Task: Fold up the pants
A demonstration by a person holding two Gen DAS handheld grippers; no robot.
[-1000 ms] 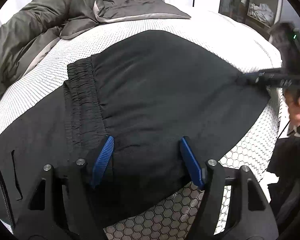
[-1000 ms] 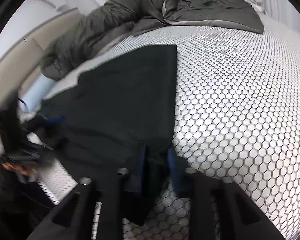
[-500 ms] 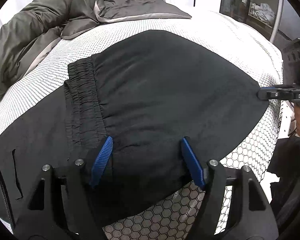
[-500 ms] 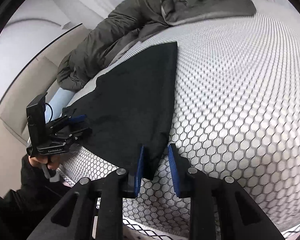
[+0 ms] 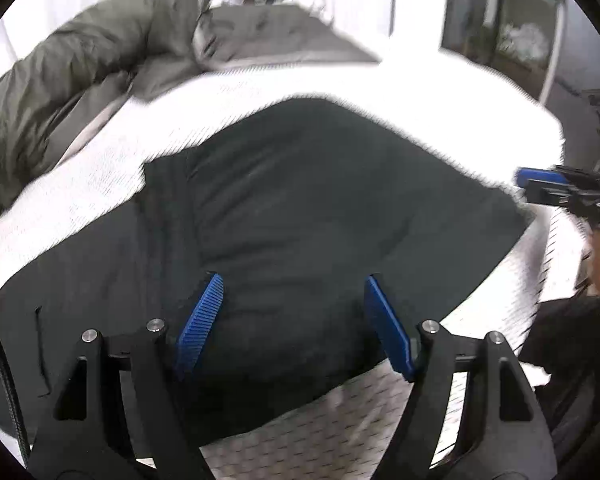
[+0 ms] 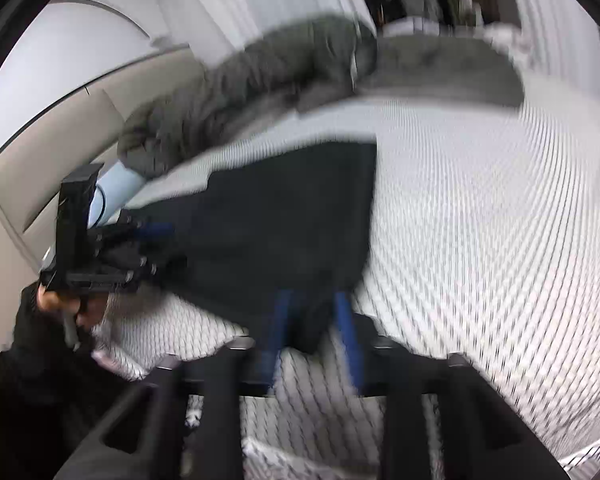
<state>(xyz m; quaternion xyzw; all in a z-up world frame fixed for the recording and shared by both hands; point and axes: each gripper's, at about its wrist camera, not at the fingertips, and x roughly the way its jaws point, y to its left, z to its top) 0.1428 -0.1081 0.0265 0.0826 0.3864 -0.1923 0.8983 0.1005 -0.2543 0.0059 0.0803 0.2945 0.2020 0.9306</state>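
Half a second ago the right gripper (image 6: 312,332) sat at the corner of the black pants (image 5: 320,216) with its blue pads close together around the cloth edge; now both views are smeared with motion, those pads stand wider apart, and the corner of the dark fabric lies loosely between them, not pinched. From the left wrist view the right gripper (image 5: 540,188) has drawn slightly off the pants' far tip. The left gripper (image 5: 296,320) has stayed spread wide, its ribbed blue pads over the folded pants. The pants lie flat on the bed (image 6: 480,220), matte and smooth, a gathered elastic waistband (image 5: 164,216) at left. The bed cover is white hexagon mesh. A puffy olive quilted jacket (image 5: 72,88) is heaped behind.
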